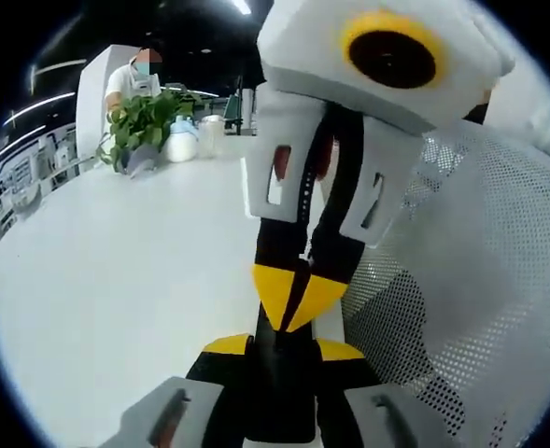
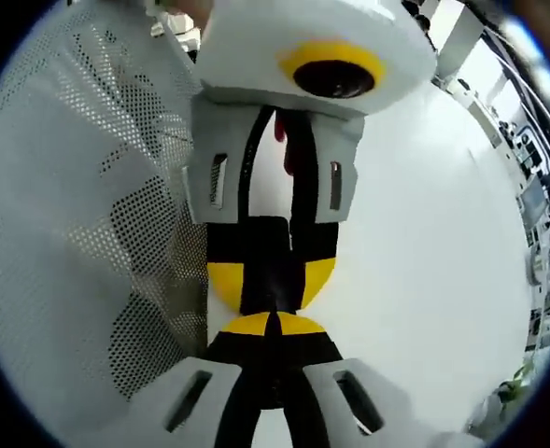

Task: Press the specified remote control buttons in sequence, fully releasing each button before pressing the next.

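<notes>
left gripper (image 1: 284,347) pinches a black remote (image 1: 279,392); right gripper (image 1: 295,313) pressed together, touching its end.

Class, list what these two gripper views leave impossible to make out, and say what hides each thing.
1. Buttons: the black object between the left gripper's jaws is seen end-on, with the right gripper's tips in front of it, in both views.
2. White jug label: too small, left gripper view.
3. White mesh: cut off by the edge, so what it belongs to is unclear.
</notes>
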`<state>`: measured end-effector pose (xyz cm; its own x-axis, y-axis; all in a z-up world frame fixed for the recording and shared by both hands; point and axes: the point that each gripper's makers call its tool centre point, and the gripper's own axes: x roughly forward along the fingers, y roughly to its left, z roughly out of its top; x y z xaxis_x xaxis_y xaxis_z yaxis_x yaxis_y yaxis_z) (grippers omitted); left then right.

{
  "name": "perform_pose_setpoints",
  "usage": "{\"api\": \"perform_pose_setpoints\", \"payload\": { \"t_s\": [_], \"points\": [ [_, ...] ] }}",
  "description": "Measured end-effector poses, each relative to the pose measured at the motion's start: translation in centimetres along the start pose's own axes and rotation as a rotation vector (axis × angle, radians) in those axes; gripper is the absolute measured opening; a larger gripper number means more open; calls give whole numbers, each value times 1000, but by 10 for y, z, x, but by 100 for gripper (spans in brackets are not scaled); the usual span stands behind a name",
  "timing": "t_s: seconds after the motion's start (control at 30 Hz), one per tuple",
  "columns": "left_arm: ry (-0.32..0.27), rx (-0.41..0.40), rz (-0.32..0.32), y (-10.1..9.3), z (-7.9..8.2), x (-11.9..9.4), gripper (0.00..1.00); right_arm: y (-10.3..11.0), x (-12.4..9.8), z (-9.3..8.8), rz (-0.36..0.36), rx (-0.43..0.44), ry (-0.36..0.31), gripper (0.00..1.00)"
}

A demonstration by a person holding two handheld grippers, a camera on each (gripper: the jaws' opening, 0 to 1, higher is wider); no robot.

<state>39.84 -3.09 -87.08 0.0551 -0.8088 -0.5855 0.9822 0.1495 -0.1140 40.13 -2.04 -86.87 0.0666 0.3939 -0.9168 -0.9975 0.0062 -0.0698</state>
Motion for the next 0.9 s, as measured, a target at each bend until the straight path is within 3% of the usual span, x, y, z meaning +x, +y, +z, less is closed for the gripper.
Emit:
{"api": "perform_pose_setpoints", "payload": {
  "t_s": [0.27, 0.63, 0.73, 0.9],
  "points": [
    [-1, -5, -2, 0, 0, 0, 25, 1, -1, 1, 10, -9, 3, 0],
    [-3, -13, -9, 1, 1, 0, 25, -1, -1, 0, -1, 20, -48, 0],
    [-9, -20, -8, 1, 1, 0, 25, 2, 0, 7, 22, 41, -87, 0],
    [-10, -23, -9, 1, 1, 0, 25, 3, 2, 8, 49, 48, -69, 0]
  ]
}}
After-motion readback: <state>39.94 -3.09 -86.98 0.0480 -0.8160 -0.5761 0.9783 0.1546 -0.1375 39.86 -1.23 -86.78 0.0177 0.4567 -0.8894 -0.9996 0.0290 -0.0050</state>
